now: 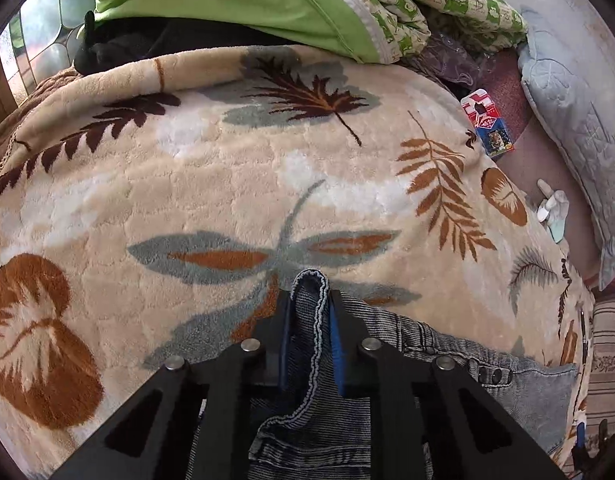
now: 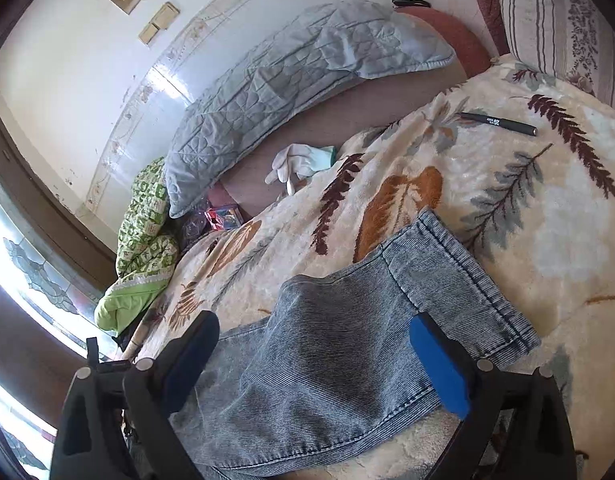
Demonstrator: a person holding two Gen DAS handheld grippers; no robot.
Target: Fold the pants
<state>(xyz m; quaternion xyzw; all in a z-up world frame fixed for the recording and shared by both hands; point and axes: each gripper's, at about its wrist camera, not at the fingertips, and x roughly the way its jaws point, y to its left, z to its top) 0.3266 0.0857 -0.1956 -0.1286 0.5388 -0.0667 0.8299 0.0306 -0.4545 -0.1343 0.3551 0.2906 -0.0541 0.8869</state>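
Faded blue denim pants run off bottom edge in both views, waist end unseen. Dark black shape at upper left half buried under lime green quilt, unidentifiable. Print on red-blue card packet too small to read. Lettering on black pen illegible.

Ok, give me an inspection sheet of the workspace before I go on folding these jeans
Surface: leaf-print blanket over a bed.
Job's things: jeans lying on the blanket, hem flat.
Clutter: black pen, white glove, red and blue packet.
Grippers: left gripper shut on a denim edge; right gripper open, jaws either side of the leg.
Cables: nothing seen.
Surroundings: grey pillow, green quilt, window.
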